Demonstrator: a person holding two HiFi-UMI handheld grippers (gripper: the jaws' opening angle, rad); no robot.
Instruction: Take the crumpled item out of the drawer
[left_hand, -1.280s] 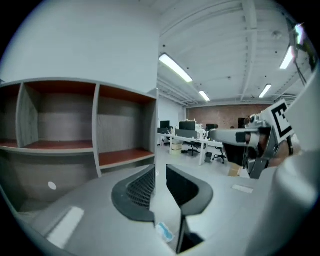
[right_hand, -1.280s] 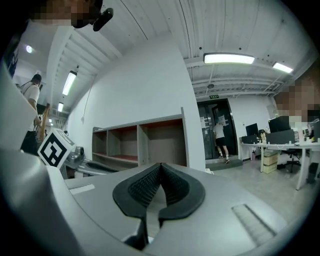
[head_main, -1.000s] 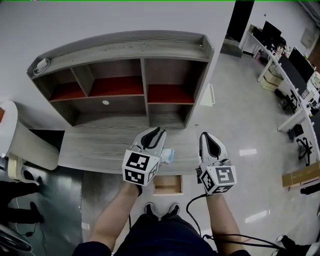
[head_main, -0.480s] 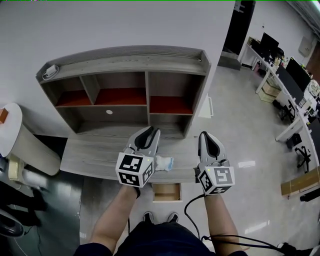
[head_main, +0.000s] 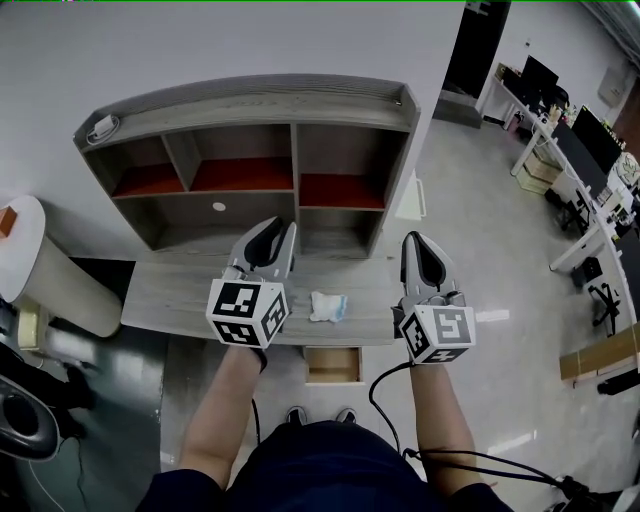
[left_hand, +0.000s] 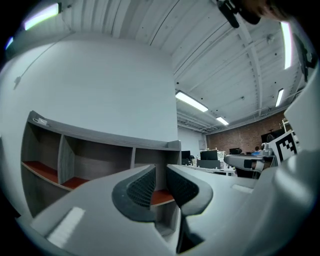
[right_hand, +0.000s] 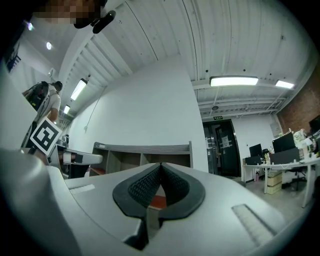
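Note:
The crumpled white and blue item (head_main: 327, 306) lies on the grey desk top (head_main: 180, 290), just behind the desk's front edge. Below that edge a small wooden drawer (head_main: 333, 367) stands pulled out, and its inside looks bare. My left gripper (head_main: 270, 232) hovers over the desk to the left of the item, apart from it. Its jaws stand a narrow gap apart with nothing between them (left_hand: 161, 182). My right gripper (head_main: 420, 245) is to the right of the item, jaws shut and empty (right_hand: 160, 175).
A grey shelf unit (head_main: 290, 150) with red-floored compartments stands at the back of the desk against the white wall. A white rounded object (head_main: 40, 270) sits at the left. Office desks with monitors (head_main: 590, 150) stand far right. A black cable (head_main: 385, 400) trails from my right gripper.
My left gripper has moved left and away from the crumpled item, which now lies alone on the desk top. My right gripper has hardly moved.

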